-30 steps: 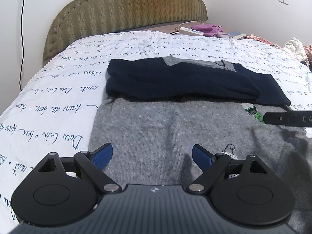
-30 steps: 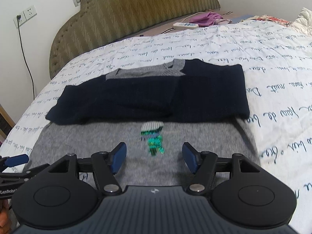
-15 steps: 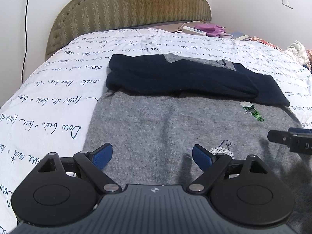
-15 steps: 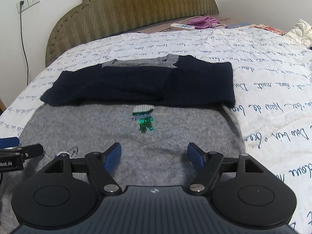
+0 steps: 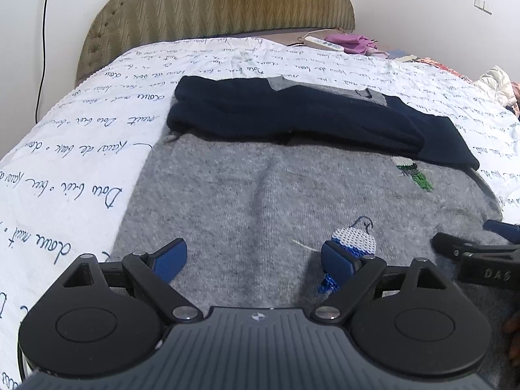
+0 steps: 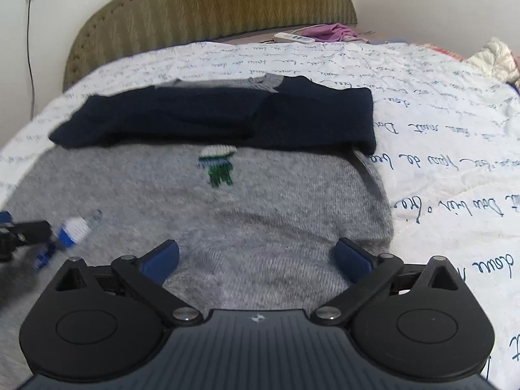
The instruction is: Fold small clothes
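1. The left gripper (image 5: pixel 250 260) tilts down over the near hem of the sweater (image 5: pixel 260 201), fingers spread wide and released, nothing between them.
2. The right gripper (image 6: pixel 256 256) also tilts down over the near hem, toward the sweater's right edge. Its jaws have just been opening and now stand at their widest, with only bare knit below and nothing gripped.
3. The sweater lies flat on the bedspread (image 5: pixel 81 162). Its body is soft grey knit, faintly ribbed. Both navy sleeves (image 6: pixel 227 117) are folded across its chest in a dark band.
4. Two small stitched figures sit on the sweater: a green-and-white one (image 6: pixel 217 165) just below the sleeves, a blue-and-white one (image 5: pixel 354 243) near the hem, beside the left gripper's right finger.
5. The bedspread is white quilted cloth printed with dark script.
6. Beyond the sweater rises a scalloped headboard (image 5: pixel 221 3) in olive chevron fabric.
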{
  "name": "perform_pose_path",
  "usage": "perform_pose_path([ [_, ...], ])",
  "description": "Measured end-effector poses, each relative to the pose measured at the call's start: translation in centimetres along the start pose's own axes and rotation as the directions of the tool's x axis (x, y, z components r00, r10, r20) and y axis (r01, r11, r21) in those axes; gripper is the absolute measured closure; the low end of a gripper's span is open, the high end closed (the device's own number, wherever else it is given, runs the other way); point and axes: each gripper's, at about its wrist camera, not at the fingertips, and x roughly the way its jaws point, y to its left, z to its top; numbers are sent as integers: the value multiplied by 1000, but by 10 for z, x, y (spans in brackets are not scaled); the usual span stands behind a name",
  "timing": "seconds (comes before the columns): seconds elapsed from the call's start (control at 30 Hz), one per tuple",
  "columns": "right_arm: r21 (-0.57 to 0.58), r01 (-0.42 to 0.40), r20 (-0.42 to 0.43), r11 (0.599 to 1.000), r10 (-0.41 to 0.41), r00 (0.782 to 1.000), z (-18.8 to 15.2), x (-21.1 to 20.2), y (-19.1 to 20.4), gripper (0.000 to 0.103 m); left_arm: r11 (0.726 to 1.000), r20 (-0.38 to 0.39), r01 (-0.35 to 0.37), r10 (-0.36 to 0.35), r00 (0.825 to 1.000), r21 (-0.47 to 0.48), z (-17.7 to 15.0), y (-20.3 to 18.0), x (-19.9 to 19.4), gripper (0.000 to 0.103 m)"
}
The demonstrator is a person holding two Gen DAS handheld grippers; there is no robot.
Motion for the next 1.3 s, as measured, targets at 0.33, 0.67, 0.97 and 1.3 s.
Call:
perform_pose_path([
  [0.33,6,5,47,1000,-5,999,-8,1,-2,0,1000,5,-20,20,1000,4,-5,-5,3,7],
  [0.67,1,8,46,1000,-8,999,-8,0,-1,0,1000,7,-19,19,1000,9,-6,-10,2,5],
  [0.97,1,9,46,1000,-9,999,-8,0,0,0,999,8,-32,32,999,13,-5,-8,-1,6],
  [1.3,1,9,46,1000,-9,999,-8,0,-1,0,1000,8,-29,29,1000,-3,-7,-4,-2,6],
])
